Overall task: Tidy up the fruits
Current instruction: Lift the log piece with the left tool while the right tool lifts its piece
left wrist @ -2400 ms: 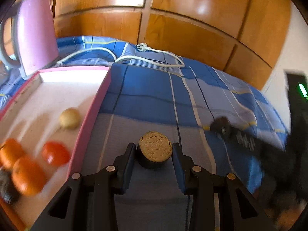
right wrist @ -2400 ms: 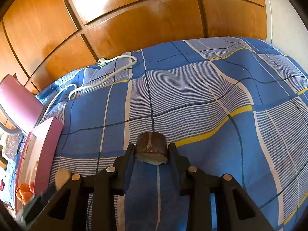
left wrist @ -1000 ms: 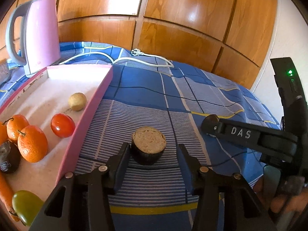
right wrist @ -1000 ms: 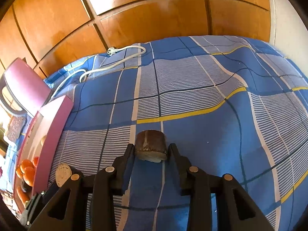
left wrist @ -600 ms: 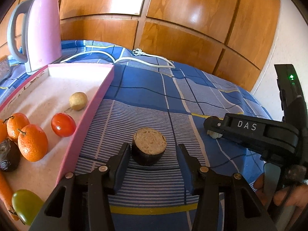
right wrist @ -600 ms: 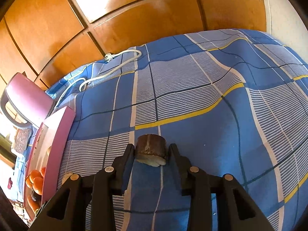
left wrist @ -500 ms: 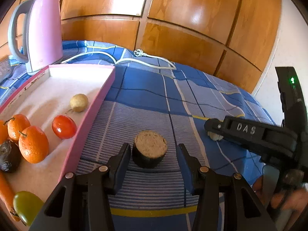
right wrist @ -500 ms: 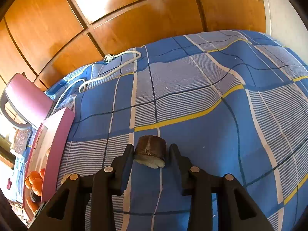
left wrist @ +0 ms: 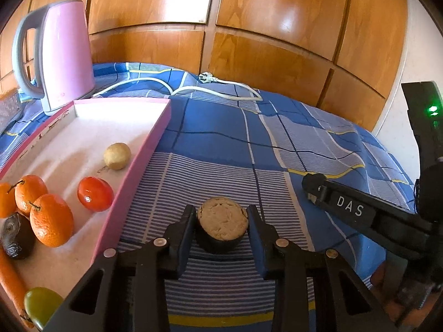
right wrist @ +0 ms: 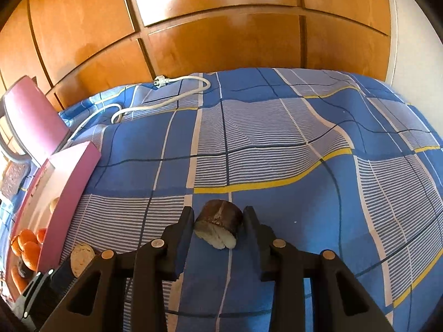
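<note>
A dark-skinned fruit half with a tan cut face [left wrist: 222,225] lies on the blue checked cloth between the fingers of my left gripper [left wrist: 222,221], whose jaws stand slightly apart from it. It also shows in the right wrist view [right wrist: 81,258]. A second dark fruit piece with a pale cut face [right wrist: 218,225] lies tilted between the fingers of my right gripper [right wrist: 218,222], jaws a little apart from it. The pink tray [left wrist: 133,177] at the left holds oranges [left wrist: 51,220], a red tomato [left wrist: 95,193], a small tan fruit [left wrist: 117,155], a dark fruit [left wrist: 16,239] and a green one [left wrist: 41,304].
A pink kettle [left wrist: 62,55] stands behind the tray, with a white power cord [left wrist: 221,85] lying across the cloth. Wooden panels [left wrist: 249,27] close off the back. My right gripper's body [left wrist: 368,215] shows at the right of the left wrist view.
Both grippers' jaws have opened slightly off their fruit pieces. The right piece has tipped over, showing its pale cut face. The left piece rests on the cloth.
</note>
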### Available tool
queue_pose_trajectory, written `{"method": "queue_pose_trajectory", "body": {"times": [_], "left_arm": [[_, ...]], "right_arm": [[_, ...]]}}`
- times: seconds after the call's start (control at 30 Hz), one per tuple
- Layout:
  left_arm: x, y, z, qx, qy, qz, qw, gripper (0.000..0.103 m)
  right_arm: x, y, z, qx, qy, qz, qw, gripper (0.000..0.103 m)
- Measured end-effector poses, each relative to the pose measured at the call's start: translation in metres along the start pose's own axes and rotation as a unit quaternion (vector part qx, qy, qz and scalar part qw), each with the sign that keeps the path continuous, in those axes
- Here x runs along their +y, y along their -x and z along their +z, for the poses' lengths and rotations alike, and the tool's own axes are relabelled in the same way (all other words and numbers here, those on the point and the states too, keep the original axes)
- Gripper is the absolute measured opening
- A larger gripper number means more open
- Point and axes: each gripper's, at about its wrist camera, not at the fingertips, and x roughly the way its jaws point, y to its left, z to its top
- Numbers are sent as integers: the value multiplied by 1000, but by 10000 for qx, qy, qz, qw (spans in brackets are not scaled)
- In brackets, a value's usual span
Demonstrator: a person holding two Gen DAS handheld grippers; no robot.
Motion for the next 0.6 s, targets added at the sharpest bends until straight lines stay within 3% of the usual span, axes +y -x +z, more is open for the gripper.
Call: {"method": "queue_pose_trajectory", "body": {"times": [0.17,0.6], "left_arm": [[-3,0,-1,21,-83,77,9999,37],[-4,0,-3,20,-117,112,9999,36]], "right_arm": [[-4,-7,-1,215,-65,-38,9997,36],[-7,-4,0,115,-255,60,9996,38]]}}
